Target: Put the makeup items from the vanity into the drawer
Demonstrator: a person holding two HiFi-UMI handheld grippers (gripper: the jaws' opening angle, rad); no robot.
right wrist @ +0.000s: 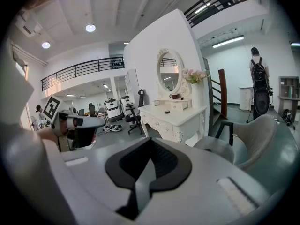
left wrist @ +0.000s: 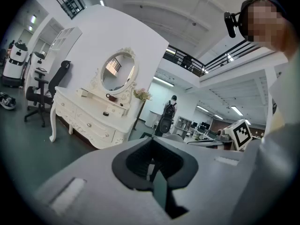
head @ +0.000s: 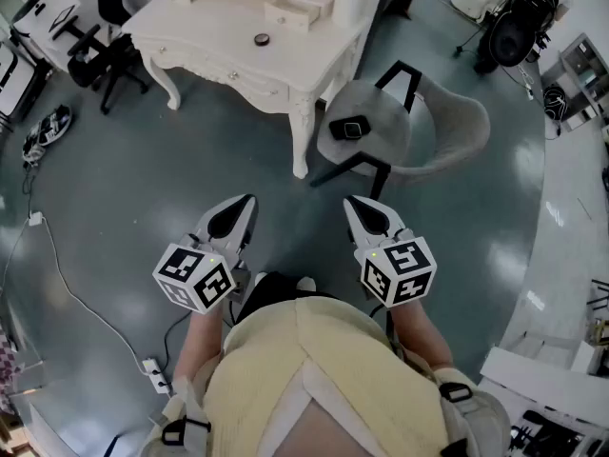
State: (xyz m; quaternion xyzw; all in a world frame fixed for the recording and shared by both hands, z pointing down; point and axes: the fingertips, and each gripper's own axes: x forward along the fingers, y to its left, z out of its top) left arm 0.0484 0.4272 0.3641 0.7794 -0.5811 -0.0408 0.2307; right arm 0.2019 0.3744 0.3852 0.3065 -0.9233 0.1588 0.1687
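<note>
You are holding the left claw (head: pixel 245 204) and right claw (head: pixel 354 205) closed and empty, well apart from the white bench (head: pixel 200 19) at twelve o'clock, where a small round dark compact (head: pixel 262 39) is sitting.

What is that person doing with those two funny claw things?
A person is standing away from the white vanity, holding the left gripper and the right gripper out in front. Both are shut and empty. Nothing is being carried yet. A small round item sits on the vanity top, and the drawers look closed.
</note>
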